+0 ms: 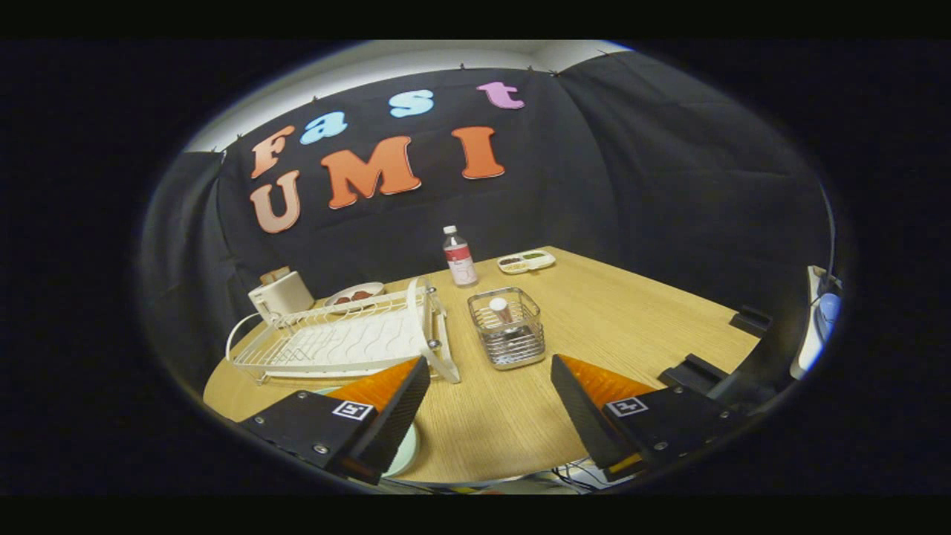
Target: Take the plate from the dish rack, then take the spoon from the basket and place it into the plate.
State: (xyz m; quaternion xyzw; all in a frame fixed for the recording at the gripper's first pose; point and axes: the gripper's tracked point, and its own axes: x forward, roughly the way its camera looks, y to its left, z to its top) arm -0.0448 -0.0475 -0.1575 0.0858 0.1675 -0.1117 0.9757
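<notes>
The white wire dish rack [349, 338] stands on the wooden table [639, 312], beyond my left finger. A pale plate [405, 449] lies flat on the table near its front edge, mostly hidden under my left finger. The wire basket [507, 328] sits just ahead of the gap between my fingers, with the spoon [501, 308] standing in it, its pale handle end up. My gripper [490, 379] is open above the table, nothing between its fingers.
A plastic bottle [460, 257] stands behind the basket. Farther back lies a divided tray [526, 261] with food. A white toaster [281, 294] and a dish [355, 295] with dark items sit behind the rack. Black blocks [695, 369] edge the table's right side.
</notes>
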